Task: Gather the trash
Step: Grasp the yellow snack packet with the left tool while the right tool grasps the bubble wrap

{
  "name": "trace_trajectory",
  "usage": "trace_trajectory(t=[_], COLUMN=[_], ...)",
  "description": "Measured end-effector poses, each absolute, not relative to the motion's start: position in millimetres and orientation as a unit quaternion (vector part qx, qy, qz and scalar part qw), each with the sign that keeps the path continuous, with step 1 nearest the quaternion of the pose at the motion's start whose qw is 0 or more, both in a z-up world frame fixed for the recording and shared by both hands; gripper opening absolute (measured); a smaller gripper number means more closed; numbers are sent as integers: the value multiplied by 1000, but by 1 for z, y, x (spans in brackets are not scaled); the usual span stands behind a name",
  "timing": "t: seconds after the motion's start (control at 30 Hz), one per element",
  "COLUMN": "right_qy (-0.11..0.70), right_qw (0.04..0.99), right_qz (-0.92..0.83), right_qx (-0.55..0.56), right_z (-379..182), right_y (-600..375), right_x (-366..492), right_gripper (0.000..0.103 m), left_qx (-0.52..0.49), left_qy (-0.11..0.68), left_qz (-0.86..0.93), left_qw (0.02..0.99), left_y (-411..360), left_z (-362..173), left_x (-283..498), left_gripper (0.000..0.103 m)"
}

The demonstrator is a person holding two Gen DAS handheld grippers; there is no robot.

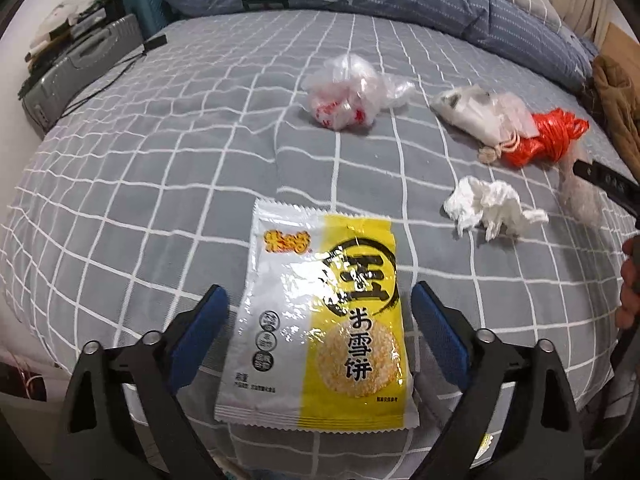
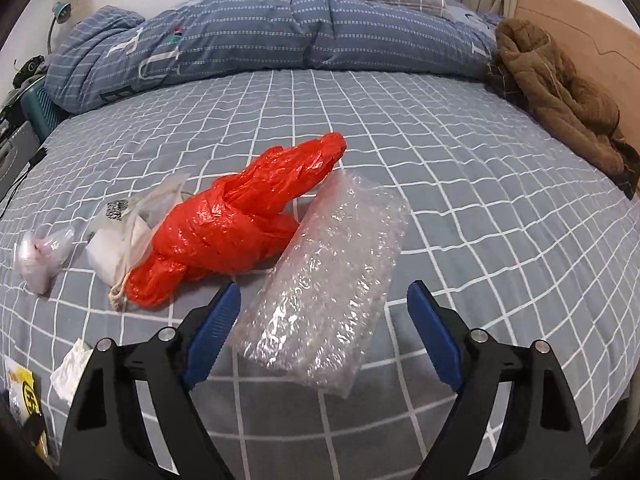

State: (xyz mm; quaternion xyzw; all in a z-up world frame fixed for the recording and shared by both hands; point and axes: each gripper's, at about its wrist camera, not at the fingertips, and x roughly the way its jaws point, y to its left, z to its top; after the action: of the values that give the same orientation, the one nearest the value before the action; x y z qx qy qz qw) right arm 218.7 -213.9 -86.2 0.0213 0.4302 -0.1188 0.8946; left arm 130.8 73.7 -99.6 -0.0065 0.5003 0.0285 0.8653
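Pre-grasp step, both sides. Left gripper (image 1: 320, 316) fingers spread wide, empty, straddling the yellow-and-white foil snack packet (image 1: 320, 320) flat on the grey checked bed (image 1: 160, 160). Right gripper (image 2: 324, 320) likewise wide, empty, around the clear bubble-wrap bundle (image 2: 328, 276). Next: lower, close on each.

Soft, even indoor light is falling across both views, casting only faint shadows. Glare is flaring on the snack packet (image 1: 320, 320) and bubble wrap (image 2: 328, 292). Fisheye distortion is bending the bed (image 2: 460, 184) grid, with corners vignetting black.
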Motion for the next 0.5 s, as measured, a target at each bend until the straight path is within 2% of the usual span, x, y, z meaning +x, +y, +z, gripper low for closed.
trace_trajectory(t=[0.17, 0.3, 0.37, 0.5], right_qy=[439, 447, 453, 467], right_qw=[890, 885, 881, 874], right_qz=[-119, -123, -130, -132], right_qx=[33, 34, 30, 23], right_z=[-94, -99, -101, -107], right_y=[-216, -218, -218, -221], right_x=[226, 229, 229, 230], right_gripper=[73, 61, 45, 26], left_qx=[-6, -7, -4, -6], left_qy=[510, 513, 513, 509], left_qz=[25, 21, 19, 20], left_qw=[860, 858, 858, 861], left_y=[74, 74, 73, 74], left_z=[-105, -107, -107, -106], left_x=[132, 131, 131, 129], left_gripper=[75, 63, 58, 50])
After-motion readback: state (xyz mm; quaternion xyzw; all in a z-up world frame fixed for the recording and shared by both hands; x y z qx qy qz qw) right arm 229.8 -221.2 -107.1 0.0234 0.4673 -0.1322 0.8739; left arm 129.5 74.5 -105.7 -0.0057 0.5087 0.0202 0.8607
